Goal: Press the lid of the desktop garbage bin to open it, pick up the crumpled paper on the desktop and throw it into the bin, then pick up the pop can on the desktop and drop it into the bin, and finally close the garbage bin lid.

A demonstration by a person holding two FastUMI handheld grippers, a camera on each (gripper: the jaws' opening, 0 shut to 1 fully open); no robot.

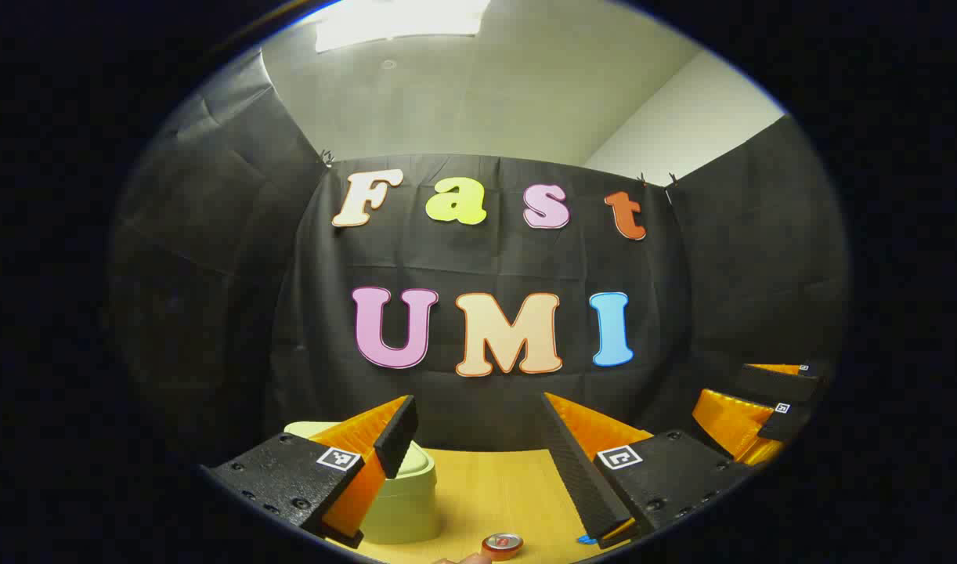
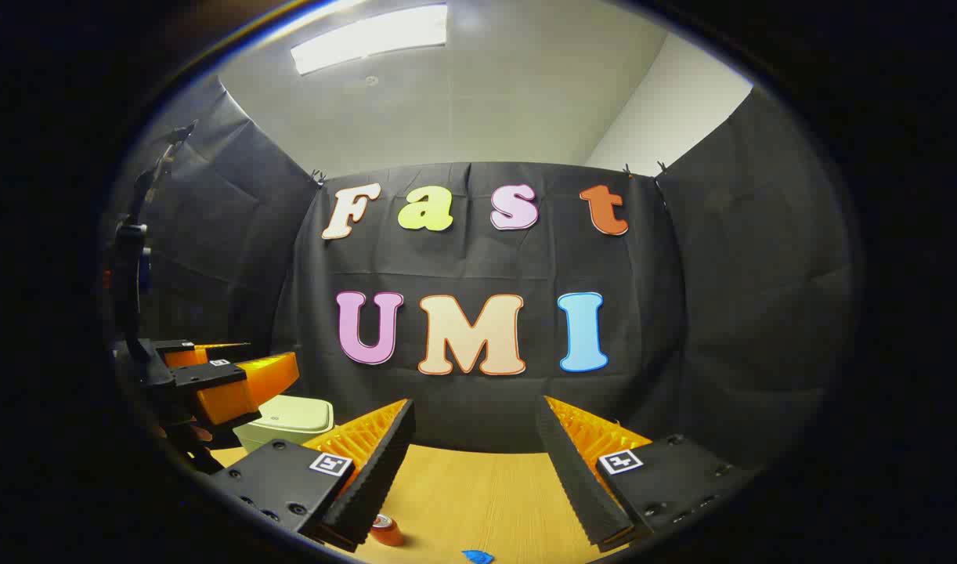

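Note:
The pale green bin (image 1: 404, 493) stands on the wooden desktop (image 1: 494, 486) with its lid down, partly behind my left gripper's left finger. My left gripper (image 1: 478, 419) hangs open above the desk with nothing between its fingers. A pop can (image 1: 502, 544) stands at the near edge, its top showing. In the right gripper view the bin (image 2: 290, 419) sits at the left, with the left gripper (image 2: 220, 384) above and in front of it. The can (image 2: 384, 531) shows beside the left finger of my right gripper (image 2: 478, 415), which is open and holds nothing. The right gripper (image 1: 752, 415) hovers far right.
A small blue scrap (image 2: 477, 556) lies on the desktop near the front edge, also seen as a blue bit (image 1: 586, 539) by my left gripper's right finger. Black cloth walls close the booth at the back and on both sides.

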